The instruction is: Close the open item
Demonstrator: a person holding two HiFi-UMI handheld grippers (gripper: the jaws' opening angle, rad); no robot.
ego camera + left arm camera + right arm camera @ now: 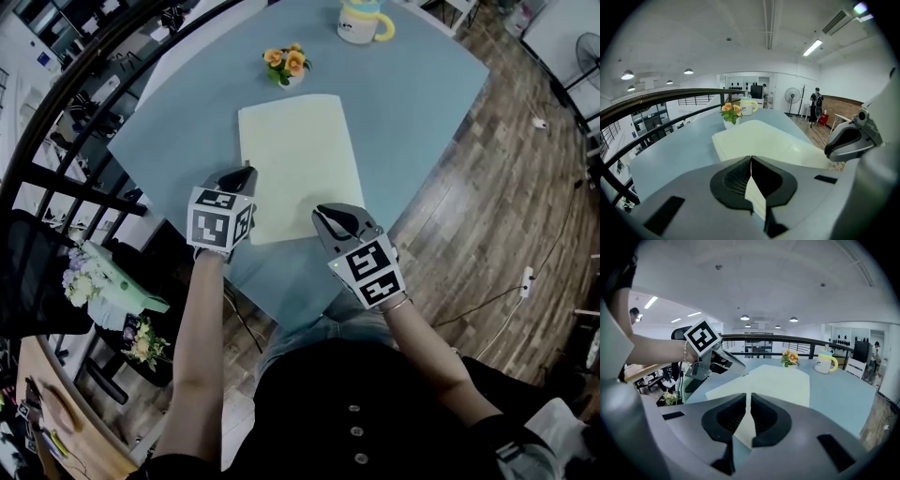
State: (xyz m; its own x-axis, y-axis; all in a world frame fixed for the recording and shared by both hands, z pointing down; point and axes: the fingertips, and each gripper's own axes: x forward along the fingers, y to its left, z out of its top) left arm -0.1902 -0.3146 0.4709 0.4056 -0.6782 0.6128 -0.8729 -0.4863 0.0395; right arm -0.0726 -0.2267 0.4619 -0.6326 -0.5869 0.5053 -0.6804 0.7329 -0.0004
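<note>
A pale yellow folder (298, 164) lies flat and closed on the blue-grey table (422, 103). My left gripper (246, 172) hovers at the folder's near left corner, its jaws shut with nothing between them. My right gripper (322, 211) hangs at the near right corner, with a thin gap between its jaws and nothing in it. In the left gripper view the jaws (751, 159) meet above the folder (759, 140), and the right gripper (851, 140) shows at the right. In the right gripper view the jaws (748, 397) stand slightly apart over the folder (773, 383).
A small pot of orange flowers (287, 66) stands just beyond the folder. A white mug with a yellow handle (364, 21) sits at the far edge. A dark railing (66, 103) runs along the table's left side; wooden floor lies to the right.
</note>
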